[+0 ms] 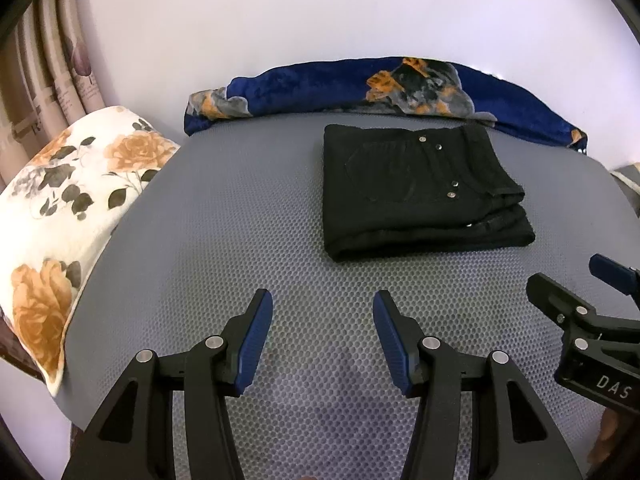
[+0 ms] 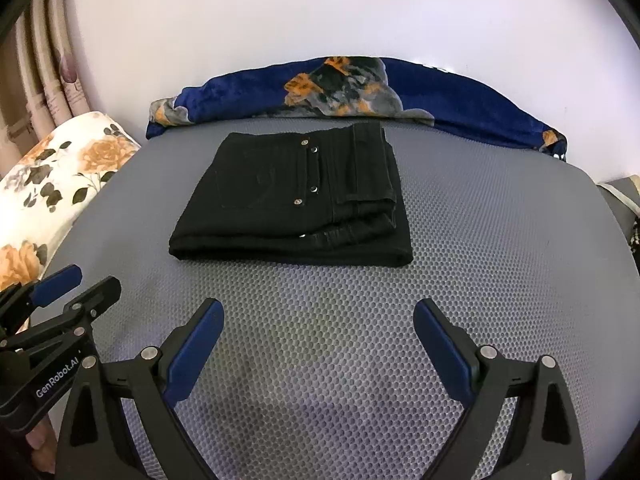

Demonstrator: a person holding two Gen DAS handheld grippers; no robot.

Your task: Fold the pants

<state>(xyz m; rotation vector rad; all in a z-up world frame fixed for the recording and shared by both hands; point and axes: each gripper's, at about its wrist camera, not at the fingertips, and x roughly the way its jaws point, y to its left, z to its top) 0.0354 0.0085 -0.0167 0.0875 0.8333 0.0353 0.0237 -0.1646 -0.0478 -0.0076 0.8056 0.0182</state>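
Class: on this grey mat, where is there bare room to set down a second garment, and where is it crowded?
Free: the mat right of the folded pants, and between pants and pillow. Crowded: the far edge, where the blue blanket runs close behind the pants.

We look forward, low over the grey mat (image 1: 240,208), from both wrists. Left view sits left of right view; both share the folded pants (image 2: 296,196) and blue blanket (image 1: 400,80).

The pants (image 1: 420,188) (image 2: 296,196) are black, folded into a compact, roughly square stack of several layers. A back pocket with small silver rivets faces up. They lie flat toward the far side of the grey surface (image 1: 240,240) (image 2: 500,240).
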